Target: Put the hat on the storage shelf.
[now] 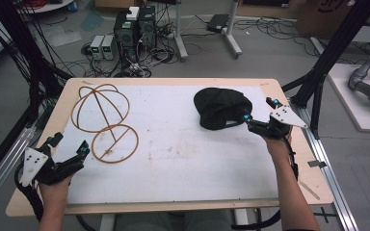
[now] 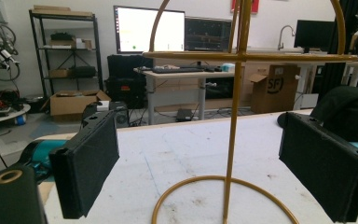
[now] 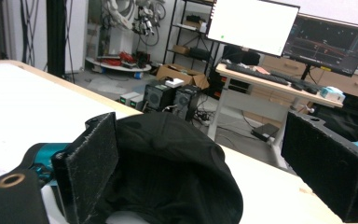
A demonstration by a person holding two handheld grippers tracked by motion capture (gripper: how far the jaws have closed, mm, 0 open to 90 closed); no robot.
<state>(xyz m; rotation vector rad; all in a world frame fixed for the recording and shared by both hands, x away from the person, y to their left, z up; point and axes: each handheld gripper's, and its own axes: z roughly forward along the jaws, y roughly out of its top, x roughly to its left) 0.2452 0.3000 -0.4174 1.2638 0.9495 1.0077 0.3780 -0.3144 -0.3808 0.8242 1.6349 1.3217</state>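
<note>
A gold wire stand [image 1: 105, 122], with a round base ring and a globe-shaped top, stands on the left of the white mat [image 1: 173, 159]. A black hat [image 1: 220, 108] lies crumpled at the right rear. My left gripper [image 1: 70, 144] is open near the front left corner, just short of the stand's base. In the left gripper view the stand's pole [image 2: 235, 140] rises between the wide-apart jaws of that gripper [image 2: 200, 154]. My right gripper [image 1: 259, 109] is open at the hat's right edge. In the right gripper view the hat [image 3: 168, 158] bulges between the jaws of this gripper [image 3: 200, 161].
The wooden table [image 1: 289, 192] ends close behind both hands. Black frame posts [image 1: 327, 57] flank it on either side. Computer boxes and tangled cables [image 1: 135, 33] sit on the floor beyond the far edge. A desk with monitors [image 3: 279, 42] stands farther back.
</note>
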